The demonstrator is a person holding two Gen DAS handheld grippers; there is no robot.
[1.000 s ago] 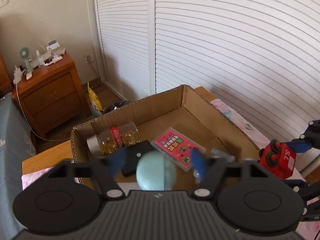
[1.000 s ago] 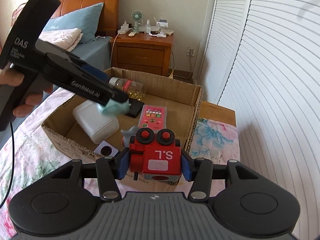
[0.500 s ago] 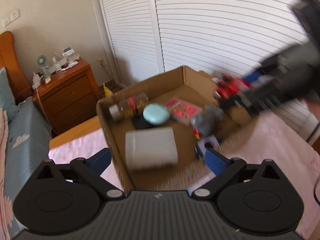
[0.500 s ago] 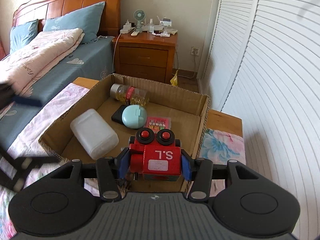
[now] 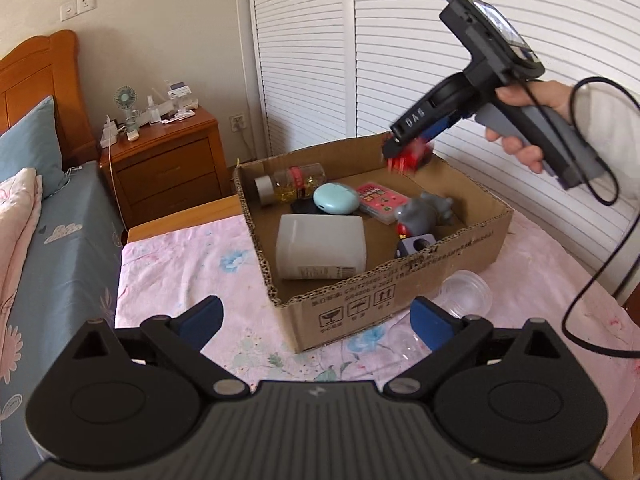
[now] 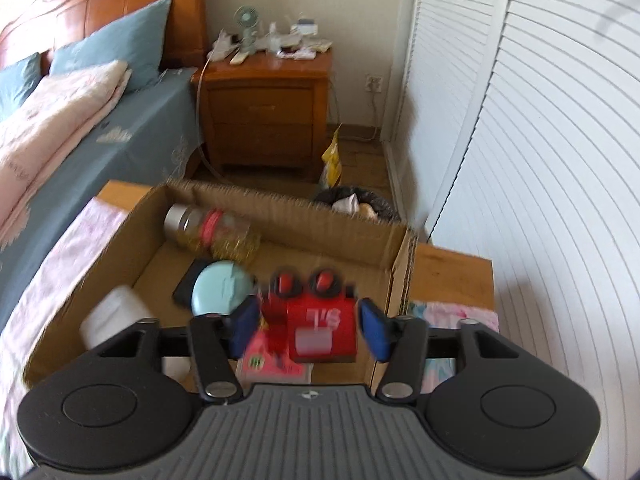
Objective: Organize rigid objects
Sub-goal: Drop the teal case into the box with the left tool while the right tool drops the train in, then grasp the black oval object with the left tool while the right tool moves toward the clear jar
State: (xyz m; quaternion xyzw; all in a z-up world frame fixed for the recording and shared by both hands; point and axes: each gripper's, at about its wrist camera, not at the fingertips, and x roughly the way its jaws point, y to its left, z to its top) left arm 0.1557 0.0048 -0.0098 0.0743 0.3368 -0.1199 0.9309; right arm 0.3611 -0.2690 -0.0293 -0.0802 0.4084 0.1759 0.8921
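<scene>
Pink floral bedspread [image 5: 192, 264], cardboard box [image 5: 400, 300] already pretty full. Right gripper [image 6: 308, 322] jaws are opening, pads off the red toy robot [image 6: 320, 320] as it drops over the box. Left gripper [image 5: 316, 316] gapes empty. Clear jar [image 5: 466, 292] outside, probably next.

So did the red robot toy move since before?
Yes. The red toy was outside the box's near wall; now it hangs over the inside, above the pink card, as the right gripper opens around it.
</scene>
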